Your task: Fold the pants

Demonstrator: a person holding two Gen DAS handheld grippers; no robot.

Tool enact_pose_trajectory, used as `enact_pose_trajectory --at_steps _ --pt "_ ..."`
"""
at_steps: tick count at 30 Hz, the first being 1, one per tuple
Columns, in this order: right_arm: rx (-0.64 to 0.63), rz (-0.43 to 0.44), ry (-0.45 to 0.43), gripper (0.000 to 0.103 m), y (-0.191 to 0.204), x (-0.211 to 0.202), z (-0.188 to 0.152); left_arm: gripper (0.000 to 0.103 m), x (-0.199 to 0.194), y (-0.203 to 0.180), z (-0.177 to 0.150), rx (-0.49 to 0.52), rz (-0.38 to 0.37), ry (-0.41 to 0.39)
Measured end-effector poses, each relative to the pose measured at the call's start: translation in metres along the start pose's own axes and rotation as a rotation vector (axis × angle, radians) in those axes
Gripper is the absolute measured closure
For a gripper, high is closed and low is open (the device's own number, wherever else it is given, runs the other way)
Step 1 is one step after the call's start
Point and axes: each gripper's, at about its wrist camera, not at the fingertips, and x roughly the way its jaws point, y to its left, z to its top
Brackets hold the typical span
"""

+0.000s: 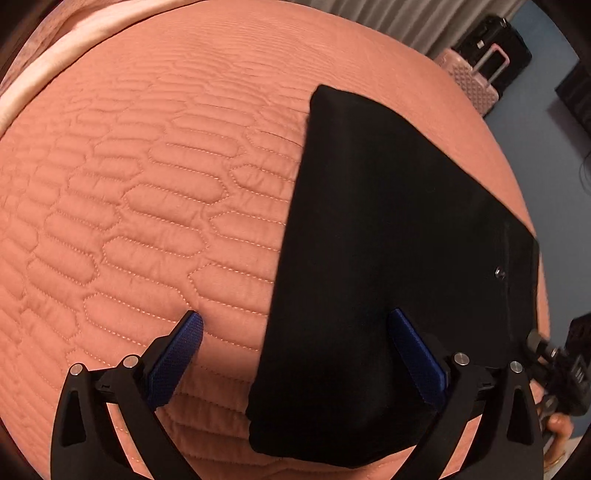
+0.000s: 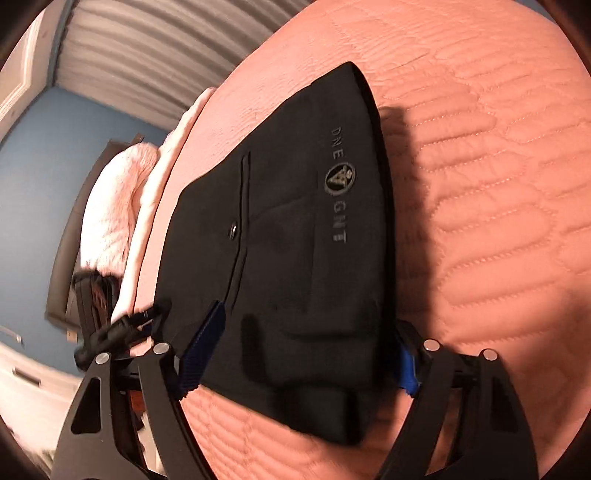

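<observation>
Pants point(image 1: 388, 258), black and folded into a compact wedge, lie flat on the quilt point(image 1: 155, 192), a salmon-pink cover stitched in long hexagons. In the left wrist view they fill the right half of the frame, narrow at the upper centre and widening toward the bottom edge. A small metal snap point(image 1: 500, 273) shows near their right side.

Low in that view the left gripper point(image 1: 295, 334) stands with its jaws spread wide and holding nothing. Its left blue pad point(image 1: 177, 360) hangs over bare quilt, and the right pad point(image 1: 417, 354) lies over the black cloth; whether it touches the cloth I cannot tell. At the upper right, beyond the bed, stand a pink suitcase point(image 1: 471, 79) and a black suitcase point(image 1: 495, 48) against a pale curtain point(image 1: 388, 16). The other gripper's body shows at the lower right edge, with part of a hand point(image 1: 559, 428) beneath it.

In the right wrist view the pants point(image 2: 295, 221) run from the upper centre down to the lower middle, showing a grey round logo point(image 2: 340, 179) with lettering, a pocket seam and the snap point(image 2: 233, 229). The right gripper point(image 2: 310, 332) is also spread wide, pinching nothing. Its left pad point(image 2: 201, 354) sits at the left edge of the pants, and the right pad point(image 2: 406, 369) sits just past their right edge, mostly hidden by the cloth. A thick folded end of the pants lies between the two fingers. At the left of this frame a fluffy white blanket point(image 2: 110, 206) lies along the edge of the bed, with a blue wall point(image 2: 33, 177) behind it.
</observation>
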Motion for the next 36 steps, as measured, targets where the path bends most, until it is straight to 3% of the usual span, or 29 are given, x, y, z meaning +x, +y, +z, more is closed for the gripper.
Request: enact_pose_trajectory --at_steps 1,2,3,4,5,8,15,17,19,20,22,24,27,29,30,31,32,34,36 --pt "-0.009 -0.030 0.002 0.049 0.001 -0.004 0.004 0.006 0.000 -0.004 -0.001 0.021 0.014 0.002" --pt "-0.011 -0.015 0.010 0.065 0.000 -0.008 0.005 0.017 0.002 -0.008 0.000 0.039 0.020 0.000" --pt "0.004 0.005 0.018 0.072 0.000 -0.010 0.007 0.024 -0.002 -0.016 -0.002 0.072 0.017 -0.002" --pt "-0.002 -0.001 0.023 0.077 0.005 -0.008 0.009 0.049 -0.004 -0.021 -0.002 0.091 0.005 -0.002" --pt "-0.034 -0.027 0.025 0.079 0.013 -0.014 0.007 0.057 -0.010 -0.034 -0.006 0.128 0.019 -0.004" --pt "-0.049 -0.029 0.040 0.082 0.015 -0.033 0.003 0.068 -0.022 -0.052 -0.018 0.201 0.068 -0.005" --pt "-0.016 -0.018 0.115 0.081 -0.013 -0.066 -0.041 0.066 -0.048 -0.040 -0.081 0.133 -0.028 0.071" --pt "0.000 -0.030 0.111 0.064 -0.030 -0.065 -0.049 0.050 -0.049 -0.039 -0.093 0.120 0.016 0.041" --pt "0.095 -0.020 0.056 0.063 -0.039 -0.081 -0.045 0.048 -0.064 -0.043 -0.090 0.098 0.089 -0.005" --pt "0.100 -0.081 -0.012 0.063 -0.036 -0.097 -0.042 0.049 -0.076 -0.049 -0.085 0.113 0.148 -0.055" --pt "0.012 -0.151 -0.114 0.063 -0.015 -0.119 -0.035 0.047 -0.103 -0.069 -0.075 0.209 0.271 -0.186" --pt "-0.120 -0.153 -0.136 0.070 0.022 -0.121 -0.020 0.043 -0.113 -0.093 -0.060 0.305 0.320 -0.256" --pt "-0.278 -0.119 -0.086 0.070 0.068 -0.080 0.005 0.040 -0.083 -0.125 -0.041 0.391 0.349 -0.245" --pt "-0.308 -0.157 -0.048 0.072 0.064 -0.047 0.019 0.040 -0.045 -0.128 -0.033 0.414 0.401 -0.176" --pt "-0.278 -0.224 0.016 0.072 0.044 -0.023 0.028 0.039 -0.020 -0.127 -0.033 0.421 0.432 -0.121" --pt "-0.228 -0.224 0.031 0.086 0.027 -0.018 0.034 0.037 -0.003 -0.123 -0.035 0.407 0.446 -0.081" --pt "-0.131 -0.213 0.010 0.103 0.014 -0.026 0.042 0.034 0.003 -0.119 -0.036 0.386 0.429 -0.101" --pt "-0.080 -0.165 -0.088 0.097 0.026 -0.048 0.051 0.033 -0.003 -0.117 -0.037 0.375 0.433 -0.105" --pt "-0.149 -0.113 -0.101 0.097 0.044 -0.047 0.059 0.033 0.000 -0.121 -0.035 0.382 0.438 -0.097"
